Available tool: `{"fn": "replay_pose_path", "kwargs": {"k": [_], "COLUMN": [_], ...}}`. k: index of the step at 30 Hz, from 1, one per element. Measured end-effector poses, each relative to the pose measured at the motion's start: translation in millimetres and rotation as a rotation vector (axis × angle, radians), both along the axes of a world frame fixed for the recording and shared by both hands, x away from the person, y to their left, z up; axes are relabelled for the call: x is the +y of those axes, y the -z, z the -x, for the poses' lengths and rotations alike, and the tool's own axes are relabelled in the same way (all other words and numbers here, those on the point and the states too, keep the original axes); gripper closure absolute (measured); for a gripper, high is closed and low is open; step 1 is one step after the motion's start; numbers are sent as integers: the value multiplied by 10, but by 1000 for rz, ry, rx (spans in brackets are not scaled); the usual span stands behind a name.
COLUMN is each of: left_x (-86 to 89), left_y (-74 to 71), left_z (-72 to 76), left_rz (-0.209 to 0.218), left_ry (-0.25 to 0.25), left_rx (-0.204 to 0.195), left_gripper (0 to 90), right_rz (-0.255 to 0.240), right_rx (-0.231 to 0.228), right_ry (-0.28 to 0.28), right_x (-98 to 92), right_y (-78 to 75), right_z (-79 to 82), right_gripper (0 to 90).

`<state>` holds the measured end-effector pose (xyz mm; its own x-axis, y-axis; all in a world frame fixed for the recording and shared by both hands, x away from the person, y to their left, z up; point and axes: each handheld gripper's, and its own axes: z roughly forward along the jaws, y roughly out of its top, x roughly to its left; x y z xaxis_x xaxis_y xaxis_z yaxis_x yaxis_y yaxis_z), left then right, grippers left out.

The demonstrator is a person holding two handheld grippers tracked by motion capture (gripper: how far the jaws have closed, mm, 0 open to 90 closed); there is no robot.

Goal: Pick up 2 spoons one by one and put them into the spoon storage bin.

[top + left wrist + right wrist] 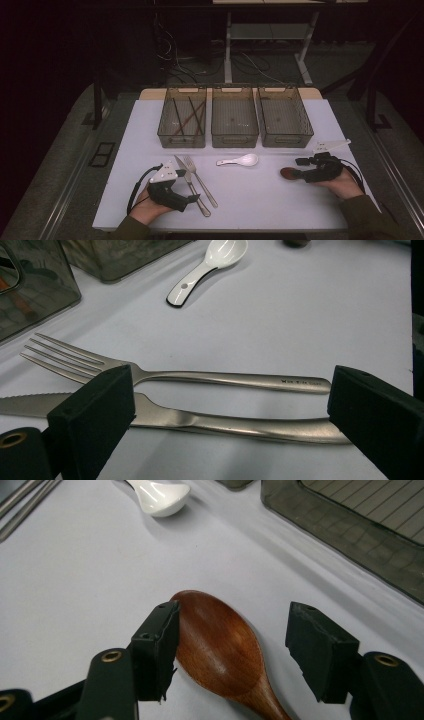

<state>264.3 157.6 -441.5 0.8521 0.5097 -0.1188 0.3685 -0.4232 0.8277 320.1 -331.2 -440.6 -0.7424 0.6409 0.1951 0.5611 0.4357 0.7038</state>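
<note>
A person is sitting at a white table (260,200) and holding a gripper in each hand. On the left side, the left gripper (192,198) is lying low over the table, and its jaws are standing wide open. In the left gripper view, a shiny knife (210,421) is lying flat between the two black jaws, but the pads are not pressing on it. A silver fork (200,377) is lying just beside the knife, a little farther out, and both are pointing the same way. At the back of the table, three see-through bins are sitting in a row. The left bin (182,139) is holding some thin sticks, and the middle bin (234,140) and the right bin (286,140) are sitting next to it. In front of the middle bin, a small white spoon (239,161) is lying on the table by itself, well apart from both grippers. On the right side, the right gripper (298,174) is pointing toward the middle of the table. A brown wooden spoon (220,647) is lying flat on the table between its jaws. The jaws are standing partly open around the spoon's round bowl. One jaw is right beside the bowl's edge, and the other jaw is standing apart from it.
</note>
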Motion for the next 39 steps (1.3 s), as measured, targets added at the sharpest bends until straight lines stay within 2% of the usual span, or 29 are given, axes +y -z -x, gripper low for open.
{"fn": "replay_pose_path", "kwargs": {"k": [5, 15, 26, 39], "left_x": [0, -3, -10, -11], "left_y": [3, 5, 4, 5], "left_z": [-3, -9, -5, -6], "left_rz": [1, -3, -4, -5], "left_ry": [0, 2, 1, 2], "left_rx": [2, 1, 0, 0], "left_gripper": [43, 43, 43, 43], "right_rz": [26, 77, 118, 144], "right_rx": [10, -2, -21, -30], "right_ry": [-15, -53, -121, -160], "right_x": [20, 61, 110, 101], "right_y": [26, 57, 61, 45], "right_z": [4, 24, 65, 92], "right_gripper": [395, 429, 528, 635]}}
